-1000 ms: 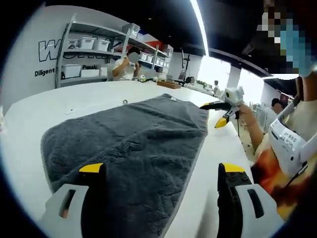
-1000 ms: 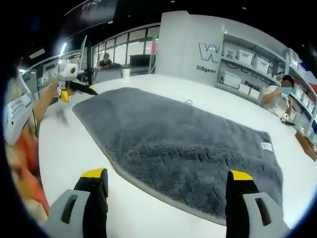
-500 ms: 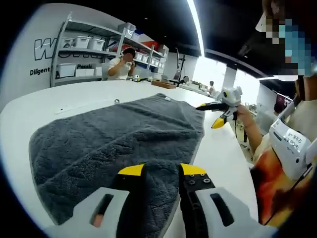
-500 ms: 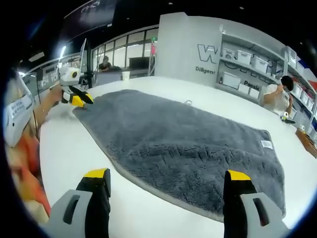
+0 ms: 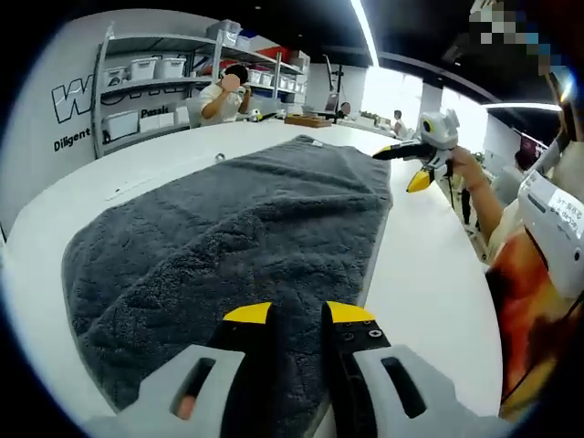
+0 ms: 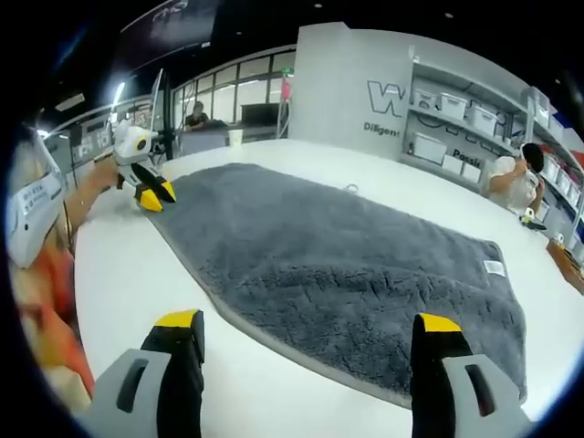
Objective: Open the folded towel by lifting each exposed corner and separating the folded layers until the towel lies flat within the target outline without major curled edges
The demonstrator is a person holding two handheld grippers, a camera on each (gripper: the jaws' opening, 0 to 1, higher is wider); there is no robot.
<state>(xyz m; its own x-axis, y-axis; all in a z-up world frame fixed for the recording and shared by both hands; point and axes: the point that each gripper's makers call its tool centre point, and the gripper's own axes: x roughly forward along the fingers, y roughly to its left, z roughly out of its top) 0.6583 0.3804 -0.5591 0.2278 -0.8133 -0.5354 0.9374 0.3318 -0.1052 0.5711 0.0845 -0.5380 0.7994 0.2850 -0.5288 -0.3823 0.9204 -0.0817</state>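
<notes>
left gripper seemingly pinching towel corner just ahead | right gripper hovering spread wide, towel beyond | counter

Bare white bench open around grey towel; person's body crowds near edge; shelving far off.

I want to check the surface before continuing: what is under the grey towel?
The grey towel lies on a white table, which shows bare all around it. The part of the table beneath the towel is covered, so any outline or object there cannot be seen.
</notes>
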